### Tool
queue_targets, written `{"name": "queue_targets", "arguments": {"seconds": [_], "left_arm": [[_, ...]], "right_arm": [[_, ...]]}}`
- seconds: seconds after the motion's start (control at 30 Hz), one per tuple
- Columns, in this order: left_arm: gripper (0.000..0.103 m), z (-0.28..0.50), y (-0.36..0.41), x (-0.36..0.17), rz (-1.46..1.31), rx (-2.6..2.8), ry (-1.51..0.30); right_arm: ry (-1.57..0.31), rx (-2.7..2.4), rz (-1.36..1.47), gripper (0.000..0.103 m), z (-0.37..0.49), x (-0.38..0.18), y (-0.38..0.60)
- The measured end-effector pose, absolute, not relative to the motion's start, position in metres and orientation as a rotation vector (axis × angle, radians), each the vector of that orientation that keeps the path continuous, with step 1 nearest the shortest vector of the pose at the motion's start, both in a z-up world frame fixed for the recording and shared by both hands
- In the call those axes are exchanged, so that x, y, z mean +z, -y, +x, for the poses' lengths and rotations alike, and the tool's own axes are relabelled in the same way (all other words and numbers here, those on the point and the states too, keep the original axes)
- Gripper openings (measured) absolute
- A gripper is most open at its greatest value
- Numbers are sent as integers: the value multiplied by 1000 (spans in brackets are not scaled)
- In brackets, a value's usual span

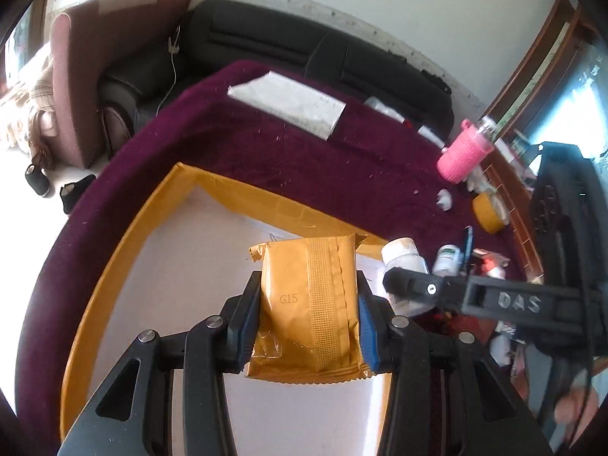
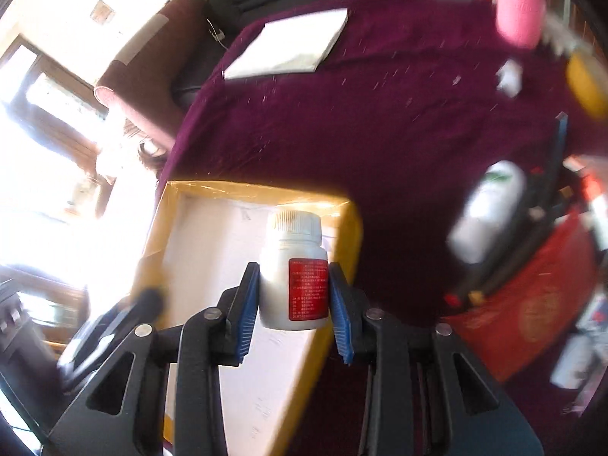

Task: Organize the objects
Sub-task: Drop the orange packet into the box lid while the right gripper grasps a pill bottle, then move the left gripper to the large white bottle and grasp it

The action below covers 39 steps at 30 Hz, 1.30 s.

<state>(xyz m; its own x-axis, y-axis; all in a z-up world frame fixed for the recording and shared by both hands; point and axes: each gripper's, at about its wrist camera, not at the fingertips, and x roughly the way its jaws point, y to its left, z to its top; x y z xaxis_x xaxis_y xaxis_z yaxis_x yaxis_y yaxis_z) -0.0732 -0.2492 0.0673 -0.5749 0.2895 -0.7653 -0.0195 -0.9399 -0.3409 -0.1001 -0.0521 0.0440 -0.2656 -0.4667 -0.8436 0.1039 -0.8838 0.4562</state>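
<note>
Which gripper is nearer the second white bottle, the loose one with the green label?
Right. The right gripper, shut on a red-labelled white bottle, is beside the green-labelled bottle. The left gripper, holding a yellow packet, is over the box, farther off.

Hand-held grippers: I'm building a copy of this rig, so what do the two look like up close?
Both match. The left hand-held gripper and right hand-held gripper have black angular linkage arms with triangular cut-outs, round silver pivot pins, and ribbed blue pads on black fingers. Seen from the left wrist view, the right one's body carries raised lettering "DAS". No cables or sleeves show.
</note>
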Motion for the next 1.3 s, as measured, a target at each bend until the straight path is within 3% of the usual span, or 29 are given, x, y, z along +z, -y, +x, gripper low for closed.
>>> {"name": "queue_targets", "arguments": {"seconds": [0.23,0.4,0.57,0.63,0.67,0.77,0.9,1.03,1.2,1.3], "left_arm": [[41,-88,253,34,-1419,2582,526],[48,-90,260,33,-1392,2580,600],[51,-73,265,52,-1347,2646,599],[66,-56,268,58,-1311,2733,588],[68,-47,270,58,-1297,2773,602],[68,-31,273,44,-1342,2776,642],[68,-17,280,19,-1461,2674,729],[68,3,289,25,-1387,2661,768],[68,23,270,79,-1208,2729,595],[69,25,227,118,-1130,2743,390]], "right_arm": [[413,-2205,1626,33,-108,30,74],[348,-2273,1606,40,-103,33,72],[399,-2341,1495,41,-92,57,50],[364,-2393,1434,41,-77,72,37],[348,-2424,1410,42,-70,78,30],[364,-2500,1344,55,-44,93,-3],[429,-2535,1331,56,-18,96,-43],[511,-2567,1324,56,14,97,-89],[494,-2677,1274,56,49,102,-134],[491,-2750,1224,56,63,101,-156]]}}
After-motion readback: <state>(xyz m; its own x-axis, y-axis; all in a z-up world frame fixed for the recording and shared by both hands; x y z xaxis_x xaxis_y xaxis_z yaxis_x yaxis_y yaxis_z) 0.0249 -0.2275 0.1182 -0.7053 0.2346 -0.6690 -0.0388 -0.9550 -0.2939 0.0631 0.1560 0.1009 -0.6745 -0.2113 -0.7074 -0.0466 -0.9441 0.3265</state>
